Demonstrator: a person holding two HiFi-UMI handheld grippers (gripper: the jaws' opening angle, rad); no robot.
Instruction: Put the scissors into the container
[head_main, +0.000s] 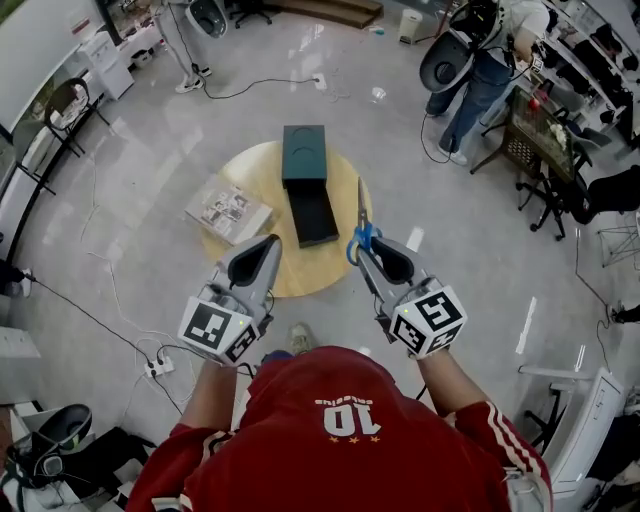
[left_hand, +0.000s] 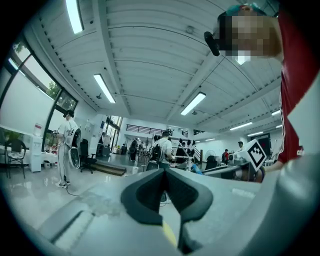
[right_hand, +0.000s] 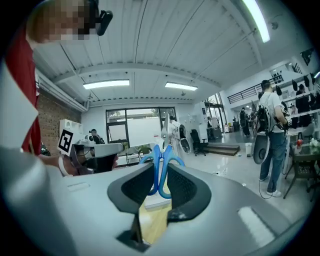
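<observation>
Right gripper (head_main: 378, 258): jaws are clamped on the blue handles of the steel-bladed scissors (head_main: 362, 238); blades are pointed away from the person.
Left gripper (head_main: 262, 255): jaws are closed together; nothing is held.
Scissors' place: carried above the near right edge of the round light wooden table (head_main: 255, 175), just beside the dark green rectangular container (head_main: 304, 160), not in it.
Done: pickup is judged complete.
Left: scissors are to be brought over the container, lowered in and released.
</observation>
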